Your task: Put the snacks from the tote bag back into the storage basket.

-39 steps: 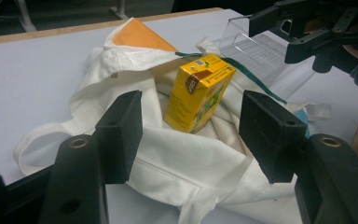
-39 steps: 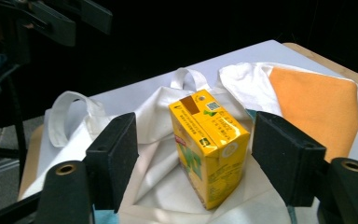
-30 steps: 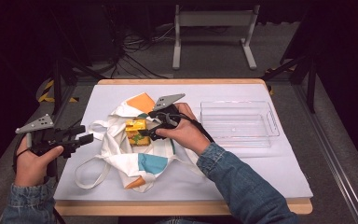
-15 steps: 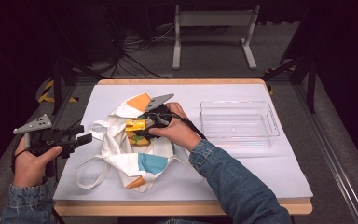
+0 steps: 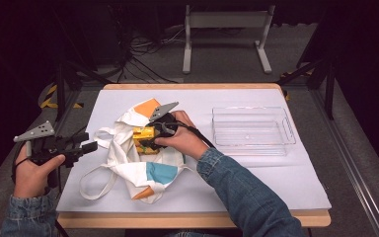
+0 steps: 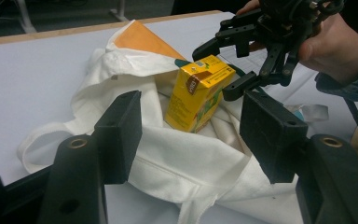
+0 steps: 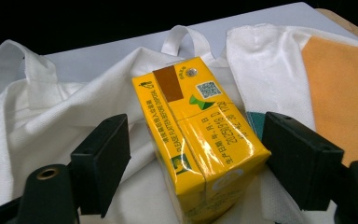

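Carton: yellow drink carton (image 7: pixel 198 135) lies tilted on the white cloth bag (image 5: pixel 143 153), near the bag's opening, at the middle of the table (image 5: pixel 276 182).
Right gripper: right gripper (image 5: pixel 154 138) is at the carton; its jaws stand apart, one on each side of the carton, with a gap visible at the left jaw, so it is not clamped.
Left gripper: left gripper (image 5: pixel 86 146) hovers at the table's left edge, jaws apart, holding nothing, pointing to the bag.
Tray: clear plastic tray (image 5: pixel 288 131) stands right of the bag, apart from it.

The yellow carton (image 7: pixel 200 140) bears a QR code and a printed date — "2025", the rest blurred.
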`<action>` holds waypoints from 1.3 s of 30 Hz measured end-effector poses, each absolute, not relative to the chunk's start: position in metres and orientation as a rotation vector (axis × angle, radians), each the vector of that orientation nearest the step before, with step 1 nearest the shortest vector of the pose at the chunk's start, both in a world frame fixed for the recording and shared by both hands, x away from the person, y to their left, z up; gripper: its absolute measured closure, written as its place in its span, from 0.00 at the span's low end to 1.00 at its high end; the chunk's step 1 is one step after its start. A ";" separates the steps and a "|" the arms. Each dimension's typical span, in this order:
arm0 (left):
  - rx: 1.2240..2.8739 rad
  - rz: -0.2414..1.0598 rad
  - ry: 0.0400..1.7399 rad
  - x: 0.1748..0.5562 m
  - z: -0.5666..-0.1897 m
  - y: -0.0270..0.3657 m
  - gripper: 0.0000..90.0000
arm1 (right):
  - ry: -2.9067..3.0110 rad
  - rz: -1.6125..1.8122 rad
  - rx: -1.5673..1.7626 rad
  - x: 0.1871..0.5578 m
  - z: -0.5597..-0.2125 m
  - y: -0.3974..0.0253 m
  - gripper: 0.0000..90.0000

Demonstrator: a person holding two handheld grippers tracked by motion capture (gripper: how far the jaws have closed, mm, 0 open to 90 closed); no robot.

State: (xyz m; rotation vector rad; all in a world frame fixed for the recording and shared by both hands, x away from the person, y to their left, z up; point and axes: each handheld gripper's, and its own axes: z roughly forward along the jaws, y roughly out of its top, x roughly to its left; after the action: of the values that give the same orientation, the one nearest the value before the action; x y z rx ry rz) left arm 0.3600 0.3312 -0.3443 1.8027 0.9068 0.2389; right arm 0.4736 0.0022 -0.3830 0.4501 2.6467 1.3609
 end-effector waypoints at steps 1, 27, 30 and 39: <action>1.802 0.239 0.905 0.360 -0.344 0.331 0.44 | 2.647 1.355 0.449 0.474 -0.384 0.003 0.27; 1.794 0.239 0.904 0.360 -0.344 0.333 0.44 | 2.693 1.248 0.256 0.480 -0.383 0.004 0.49; 1.795 0.238 0.906 0.360 -0.344 0.333 0.44 | 2.697 1.250 0.249 0.480 -0.382 0.003 0.51; 1.793 0.239 0.908 0.359 -0.344 0.333 0.44 | 2.712 1.232 0.213 0.477 -0.378 0.002 0.56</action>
State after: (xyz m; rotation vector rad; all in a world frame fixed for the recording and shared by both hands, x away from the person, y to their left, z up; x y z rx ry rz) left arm 0.3593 0.3329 -0.3439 1.7928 0.9075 0.2387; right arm 0.4771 0.0019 -0.3776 0.2127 2.7123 1.2316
